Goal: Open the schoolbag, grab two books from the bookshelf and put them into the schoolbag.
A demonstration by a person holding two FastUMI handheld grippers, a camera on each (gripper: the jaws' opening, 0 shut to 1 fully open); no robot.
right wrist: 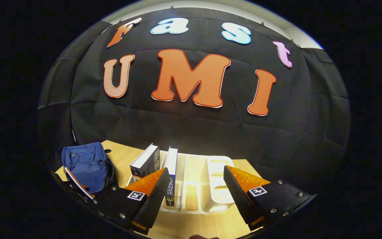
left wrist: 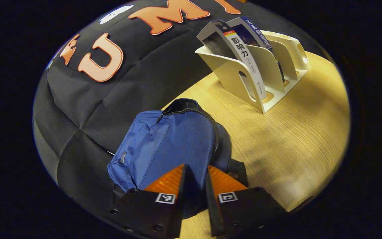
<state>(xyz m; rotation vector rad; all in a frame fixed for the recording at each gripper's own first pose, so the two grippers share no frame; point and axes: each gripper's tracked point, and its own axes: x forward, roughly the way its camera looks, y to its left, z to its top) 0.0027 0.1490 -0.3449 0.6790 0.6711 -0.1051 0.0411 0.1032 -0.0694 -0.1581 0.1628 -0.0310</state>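
A blue schoolbag (left wrist: 174, 142) stands on the wooden table (left wrist: 293, 132) against the wall, its zip closed. My left gripper (left wrist: 196, 169) is at the bag's near lower edge, its fingers close together with blue fabric filling the gap. A cream bookshelf (left wrist: 230, 76) farther right holds a white-spined book (left wrist: 244, 56) and a blue one (left wrist: 254, 31), both leaning. In the right gripper view my right gripper (right wrist: 194, 172) stands open in front of the bookshelf (right wrist: 217, 186), its left finger just beside the blue-spined book (right wrist: 171, 166); the other book (right wrist: 144, 162) leans further left. The schoolbag (right wrist: 85, 162) and left gripper (right wrist: 76, 184) show at far left.
The bookshelf's right slots (right wrist: 194, 176) hold nothing. Bare tabletop (right wrist: 191, 225) lies between my right gripper and the shelf. The black cloth wall stands right behind the bag and the shelf.
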